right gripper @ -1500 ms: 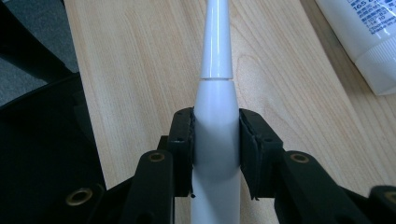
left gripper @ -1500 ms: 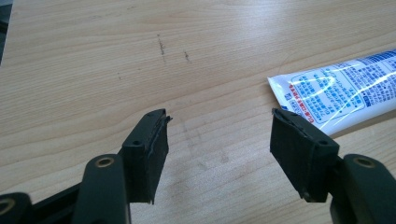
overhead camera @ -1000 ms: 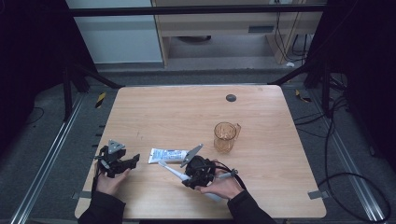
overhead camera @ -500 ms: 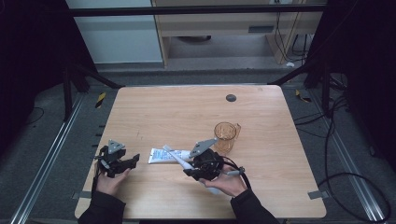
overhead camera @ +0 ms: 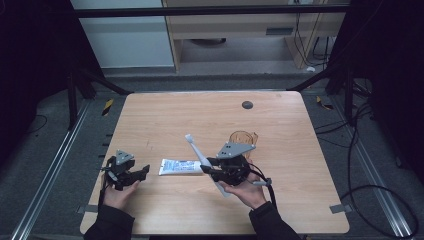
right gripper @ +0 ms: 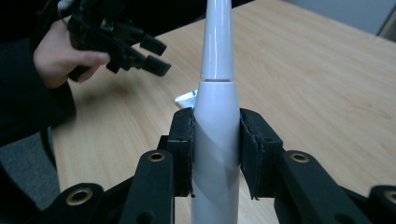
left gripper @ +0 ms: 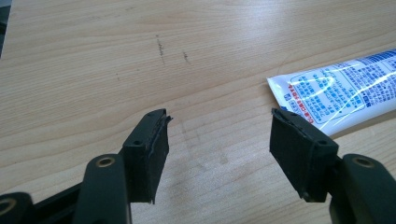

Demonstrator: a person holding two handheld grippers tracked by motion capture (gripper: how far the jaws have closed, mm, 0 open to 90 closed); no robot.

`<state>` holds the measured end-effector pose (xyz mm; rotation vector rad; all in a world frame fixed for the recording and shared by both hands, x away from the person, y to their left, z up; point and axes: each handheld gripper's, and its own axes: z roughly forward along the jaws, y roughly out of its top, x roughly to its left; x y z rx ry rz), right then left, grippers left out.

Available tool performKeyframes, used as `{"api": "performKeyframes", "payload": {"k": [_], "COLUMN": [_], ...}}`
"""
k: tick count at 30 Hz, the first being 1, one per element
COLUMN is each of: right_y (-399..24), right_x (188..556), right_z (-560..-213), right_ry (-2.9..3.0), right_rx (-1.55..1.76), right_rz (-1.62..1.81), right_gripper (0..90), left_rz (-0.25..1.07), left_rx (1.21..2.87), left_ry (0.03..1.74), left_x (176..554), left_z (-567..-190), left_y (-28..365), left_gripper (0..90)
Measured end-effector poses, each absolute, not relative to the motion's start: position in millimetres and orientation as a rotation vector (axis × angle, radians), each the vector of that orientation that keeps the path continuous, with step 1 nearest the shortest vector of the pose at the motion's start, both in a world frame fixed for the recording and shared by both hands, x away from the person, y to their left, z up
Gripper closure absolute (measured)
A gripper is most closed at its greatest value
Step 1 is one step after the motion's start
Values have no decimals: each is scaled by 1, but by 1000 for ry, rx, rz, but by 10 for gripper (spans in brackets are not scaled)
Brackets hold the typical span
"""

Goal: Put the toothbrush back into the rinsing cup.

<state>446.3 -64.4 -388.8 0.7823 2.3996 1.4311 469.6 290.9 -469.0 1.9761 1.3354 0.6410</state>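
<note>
My right gripper is shut on a white electric toothbrush, gripping its handle. The brush is lifted off the wooden table, its head pointing up and to the left. A white and blue toothpaste tube lies flat on the table just left of that gripper. My left gripper rests open near the table's left front, jaws aimed at the tube's flat end, with nothing between them. An amber glass cup stands behind my right gripper, partly hidden by it.
A small dark round hole sits in the table near its far edge. Bare wood spreads across the far half and the right side. Dark floor with cables surrounds the table.
My right gripper has risen and shifted right with the toothbrush, tilting the brush from nearly flat to steeply upward. The left gripper and the tube have not moved.
</note>
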Motion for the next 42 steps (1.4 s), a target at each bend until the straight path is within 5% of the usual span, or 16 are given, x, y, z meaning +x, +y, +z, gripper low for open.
{"api": "performKeyframes", "payload": {"k": [42], "right_y": [-85], "right_x": [464], "right_z": [-356], "right_ry": [1880], "right_rx": [892], "right_rz": [1675], "right_gripper": [675], "left_rz": [629], "left_rx": [1973], "left_ry": [1331], "left_x": [470], "left_z": [-470], "left_y": [290], "left_gripper": [382]}}
